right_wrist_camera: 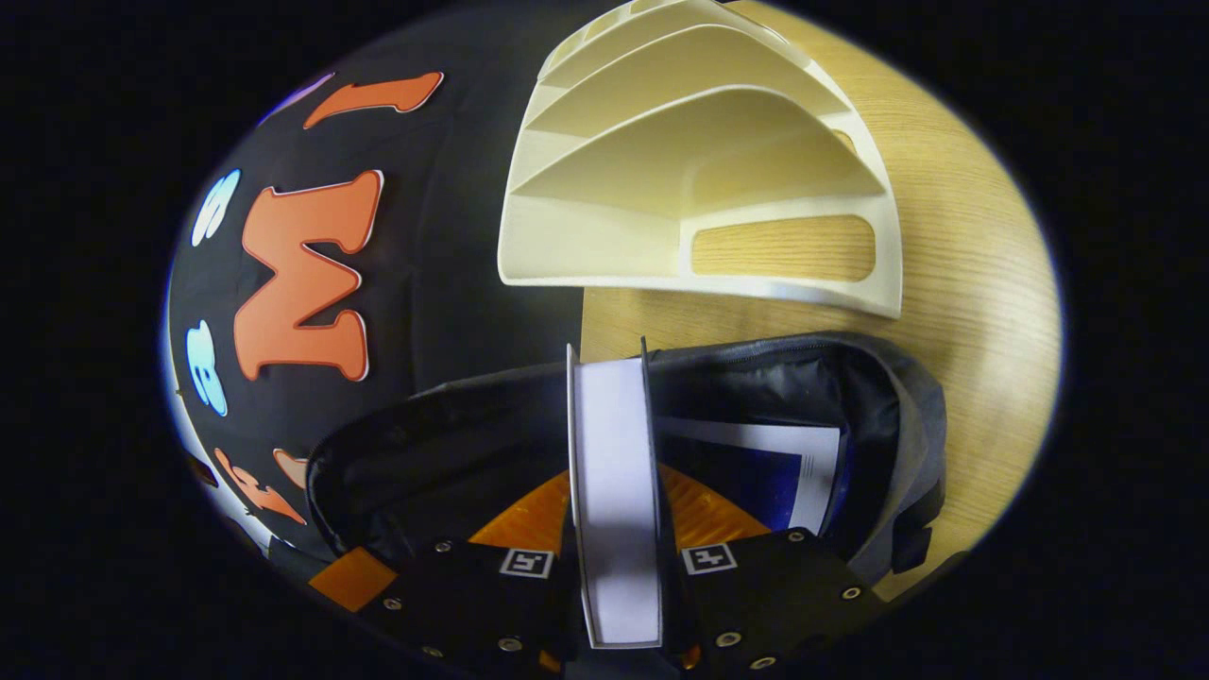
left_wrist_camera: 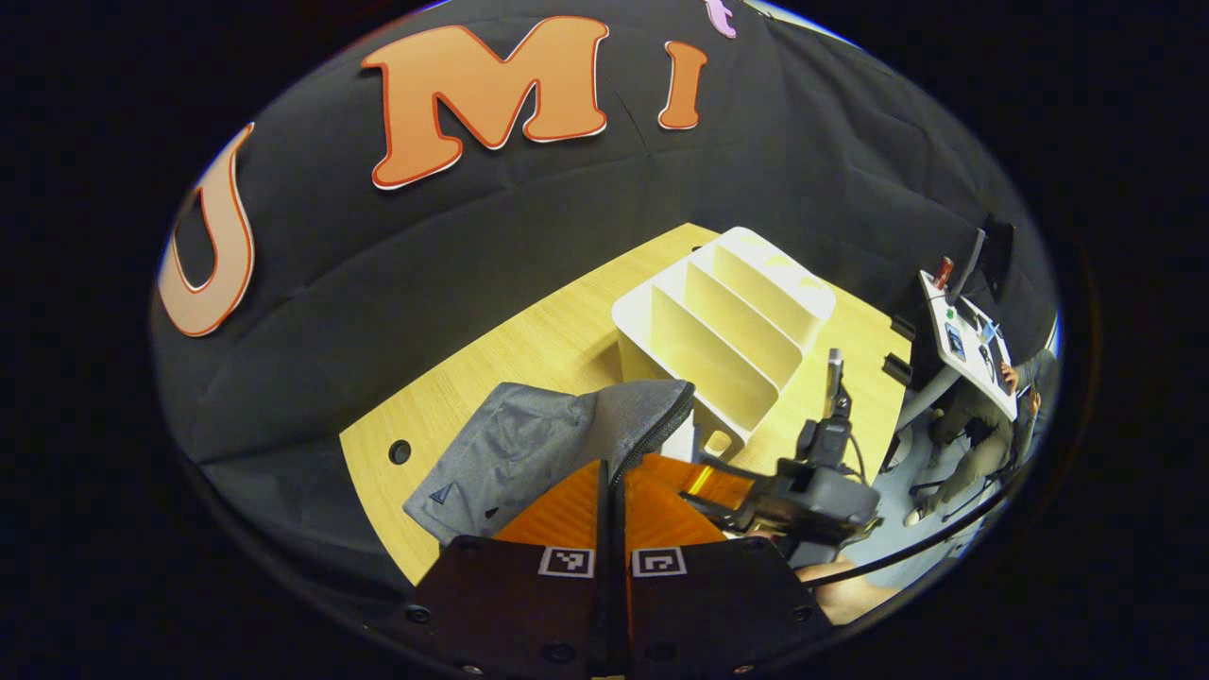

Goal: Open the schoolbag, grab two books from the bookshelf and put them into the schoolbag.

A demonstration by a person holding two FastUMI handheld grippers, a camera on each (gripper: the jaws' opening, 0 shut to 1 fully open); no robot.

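One blue-covered book (right_wrist_camera: 756, 472) already lies inside the open grey fabric schoolbag (right_wrist_camera: 907, 425), so we lower the white-paged second book (right_wrist_camera: 614, 491), clamped in the right gripper (right_wrist_camera: 619, 576), straight beside it while the left gripper (left_wrist_camera: 612, 529) pinches the flap (left_wrist_camera: 652, 416).

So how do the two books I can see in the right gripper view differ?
The white-edged book stands on edge between the right gripper's fingers, page edges facing the camera; the blue-covered book already lies inside the open schoolbag, cover showing. One is gripped, the other is free. Both sit over the bag's mouth, below the empty bookshelf.
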